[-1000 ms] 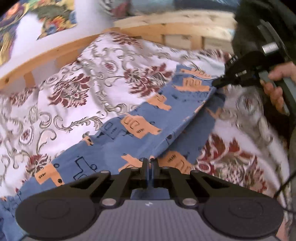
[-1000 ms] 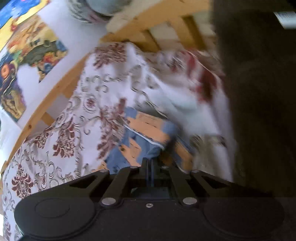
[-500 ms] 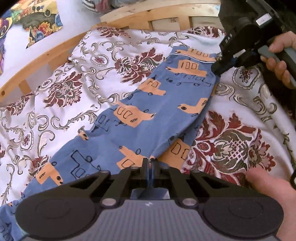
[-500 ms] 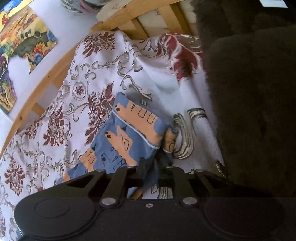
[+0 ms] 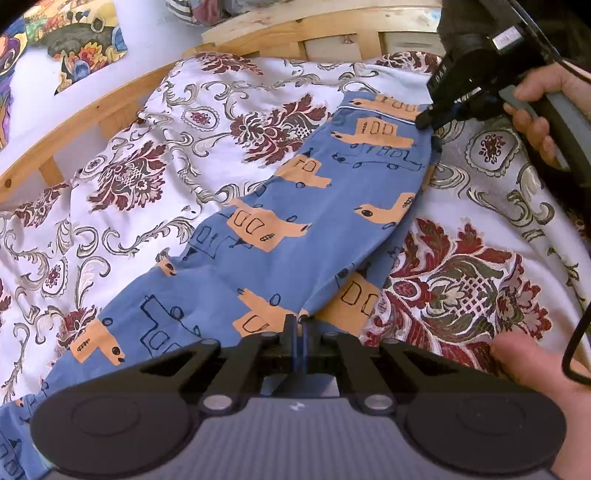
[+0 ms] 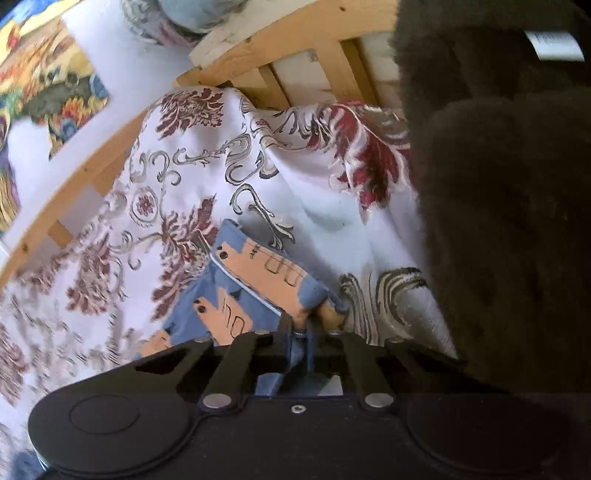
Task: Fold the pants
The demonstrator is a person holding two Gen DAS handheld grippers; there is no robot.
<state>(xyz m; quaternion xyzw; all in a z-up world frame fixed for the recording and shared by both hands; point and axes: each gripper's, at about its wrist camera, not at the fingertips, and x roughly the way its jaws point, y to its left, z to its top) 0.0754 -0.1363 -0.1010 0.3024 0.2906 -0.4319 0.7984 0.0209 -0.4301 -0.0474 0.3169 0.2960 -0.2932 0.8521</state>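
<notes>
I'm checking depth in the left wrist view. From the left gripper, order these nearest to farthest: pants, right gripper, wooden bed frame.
1. Pants: clamped in the left gripper jaws.
2. Right gripper: far right, at the pants' hem.
3. Wooden bed frame: along the top, farthest.

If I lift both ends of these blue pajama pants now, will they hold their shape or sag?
Likely sag: the blue pajama pants lie limp and creased on the floral bedspread, bunching where the left gripper and right gripper pinch them. Probably light, since thin fabric puckers easily. It may drag on the wrinkled cover.
</notes>
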